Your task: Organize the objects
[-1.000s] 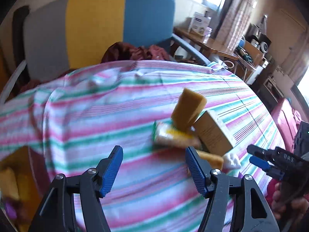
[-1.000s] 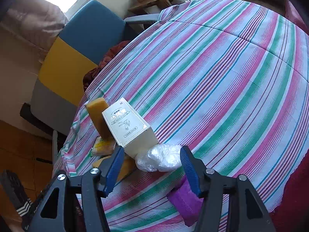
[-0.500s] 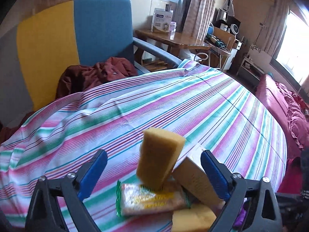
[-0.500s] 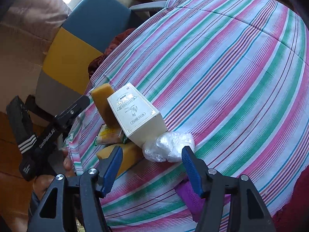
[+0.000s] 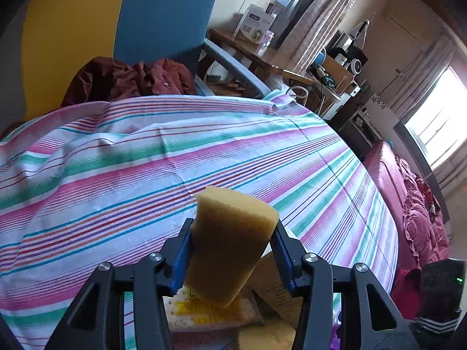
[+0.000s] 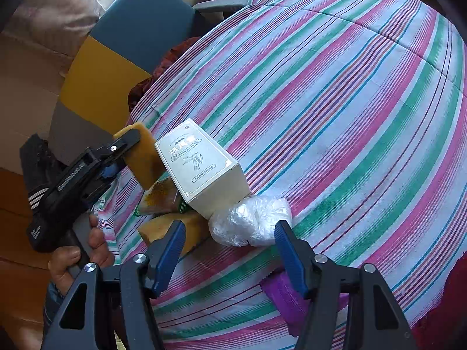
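Note:
My left gripper (image 5: 232,250) is shut on a tall yellow sponge (image 5: 230,242), which stands tilted over a packet with yellow print (image 5: 204,310). In the right wrist view the same sponge (image 6: 144,159) shows between the left gripper's fingers (image 6: 128,141), leaning on a white carton (image 6: 204,169). A second yellow sponge (image 6: 172,229) lies under the carton. A crumpled clear plastic bag (image 6: 251,221) lies just ahead of my right gripper (image 6: 230,250), which is open and empty. A purple item (image 6: 280,294) lies under its right finger.
The objects sit near the edge of a round table with a striped cloth (image 6: 335,102). A blue, yellow and grey armchair (image 5: 116,29) with a dark red garment (image 5: 131,78) stands behind it. A pink sofa (image 5: 417,218) is at the right.
My left gripper moved forward and closed on the upright yellow sponge. My right gripper stayed open and drifted slightly toward the plastic bag.

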Demonstrator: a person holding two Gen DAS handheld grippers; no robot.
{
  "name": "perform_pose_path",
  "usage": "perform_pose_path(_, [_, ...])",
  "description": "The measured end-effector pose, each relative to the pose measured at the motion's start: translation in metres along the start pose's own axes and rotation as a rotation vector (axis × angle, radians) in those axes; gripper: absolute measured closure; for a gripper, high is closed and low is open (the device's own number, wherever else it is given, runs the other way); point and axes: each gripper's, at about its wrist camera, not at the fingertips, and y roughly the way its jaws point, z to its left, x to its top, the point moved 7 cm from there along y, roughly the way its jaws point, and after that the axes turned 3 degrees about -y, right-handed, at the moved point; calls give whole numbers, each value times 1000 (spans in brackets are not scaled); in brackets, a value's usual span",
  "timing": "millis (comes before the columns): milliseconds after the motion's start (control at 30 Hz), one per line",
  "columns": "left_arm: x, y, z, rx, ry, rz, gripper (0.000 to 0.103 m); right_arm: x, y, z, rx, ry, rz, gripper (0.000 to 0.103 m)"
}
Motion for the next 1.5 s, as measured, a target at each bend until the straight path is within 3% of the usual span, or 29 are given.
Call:
perform_pose_path(167, [-17,-54,9,83,-4,-7,52,3,-3,3,-3,-16,-20,39])
perform_pose_path(433, [-115,-104,42,218,-33,70,52,6,-9,5,-33,-48,-63,39])
perform_pose_path(633, [-174,-116,39,227,-53,124,52,21,-5,-5,-64,-2,-106,39])
perform_pose_path(867, [-163,-105,36,299,-63,37,50,23,-8,-12,-94,12,-129,39])
perform_pose_path(1100, [-162,-77,48,345,-66,43,53,23,-6,-13,-99,2,-121,39])
perform_pose_path(1300, [-168,-91,46,307,-77,35,55,20,-2,-4,-89,-35,-98,39])
perform_pose_path(1500, [-183,-122,33,252,-68,24,55,24,0,22,-124,-169,-97,37])
